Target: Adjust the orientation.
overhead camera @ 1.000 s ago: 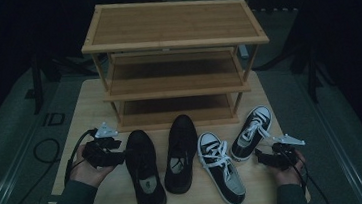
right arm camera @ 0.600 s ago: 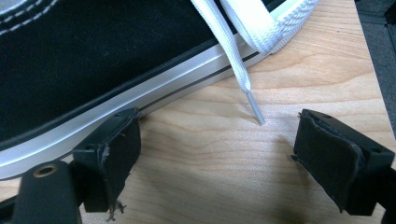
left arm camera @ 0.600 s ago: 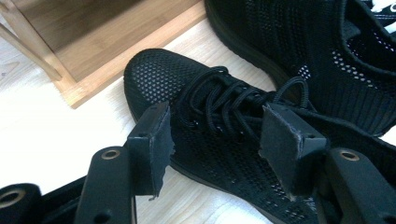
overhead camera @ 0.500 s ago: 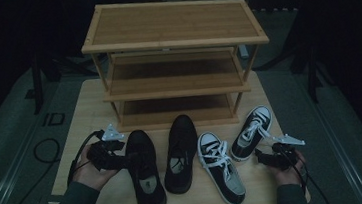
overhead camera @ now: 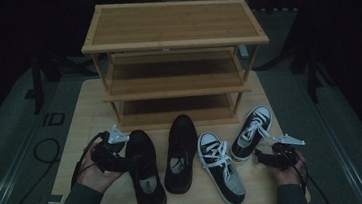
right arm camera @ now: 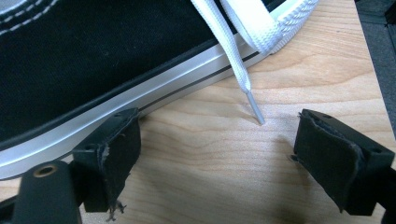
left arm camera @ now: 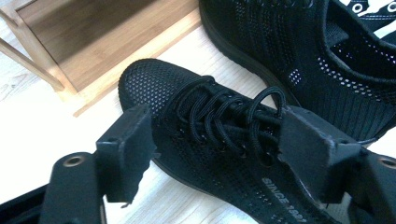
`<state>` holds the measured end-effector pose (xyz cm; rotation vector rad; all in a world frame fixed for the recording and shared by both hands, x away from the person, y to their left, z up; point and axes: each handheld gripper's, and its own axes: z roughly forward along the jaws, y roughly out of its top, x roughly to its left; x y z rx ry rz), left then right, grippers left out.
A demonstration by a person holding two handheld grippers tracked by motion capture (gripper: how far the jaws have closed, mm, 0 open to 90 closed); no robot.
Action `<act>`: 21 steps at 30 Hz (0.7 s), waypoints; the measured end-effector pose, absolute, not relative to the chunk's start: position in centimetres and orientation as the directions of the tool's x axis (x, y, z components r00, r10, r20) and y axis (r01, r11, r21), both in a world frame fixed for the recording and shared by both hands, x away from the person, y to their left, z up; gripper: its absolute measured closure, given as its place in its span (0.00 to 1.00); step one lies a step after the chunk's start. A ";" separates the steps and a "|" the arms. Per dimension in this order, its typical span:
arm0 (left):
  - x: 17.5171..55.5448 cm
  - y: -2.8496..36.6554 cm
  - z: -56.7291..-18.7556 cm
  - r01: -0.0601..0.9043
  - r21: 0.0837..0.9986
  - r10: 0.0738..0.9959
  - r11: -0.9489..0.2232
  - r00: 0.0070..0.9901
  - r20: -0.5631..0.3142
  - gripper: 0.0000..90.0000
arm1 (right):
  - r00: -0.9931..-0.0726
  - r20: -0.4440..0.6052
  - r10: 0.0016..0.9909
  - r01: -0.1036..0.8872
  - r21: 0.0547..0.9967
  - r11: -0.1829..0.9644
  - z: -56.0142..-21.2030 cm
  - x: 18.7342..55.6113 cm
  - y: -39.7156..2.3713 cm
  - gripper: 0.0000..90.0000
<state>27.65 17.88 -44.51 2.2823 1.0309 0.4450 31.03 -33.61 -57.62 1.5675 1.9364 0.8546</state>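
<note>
Dark floor lies all around a light wooden table (overhead camera: pixel 85 116), and a wooden shoe rack (overhead camera: pixel 174 57) with three shelves stands at the far end of it.

Going by the rack: the left gripper (overhead camera: pixel 124 160) is in front of its left side. Its jaws have just been opening and now stand wide apart. The laced top of a black mesh shoe (left arm camera: pixel 219 140) sits between them, but the pads do not press on it. This shoe (overhead camera: pixel 144 173) lies in front of the rack with its toe pointing to it. A second black mesh shoe (overhead camera: pixel 180 152) lies just beside it, closer to the rack's middle.

The right gripper (right arm camera: pixel 212 156) is in front of the rack's right side. Its jaws are wide apart too, with bare table between them. A black sneaker with a white sole (right arm camera: pixel 93 70) lies just beside one jaw, and a white lace tip (right arm camera: pixel 254 109) rests on the wood. Its twin sneaker (overhead camera: pixel 222 171) lies between the black mesh shoes and this one.
</note>
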 end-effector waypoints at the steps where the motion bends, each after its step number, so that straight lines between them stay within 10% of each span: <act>1: 27.6 17.9 -44.5 0.566 0.635 0.763 -0.526 0.644 0.059 0.29 | -0.210 0.004 0.978 0.662 0.736 0.139 -57.6 31.0 -33.6 0.16; 21: 26.9 17.1 -46.8 0.602 0.575 0.740 -0.555 0.672 0.011 0.36 | -0.210 0.004 0.978 0.662 0.736 0.139 -57.6 31.0 -33.6 0.16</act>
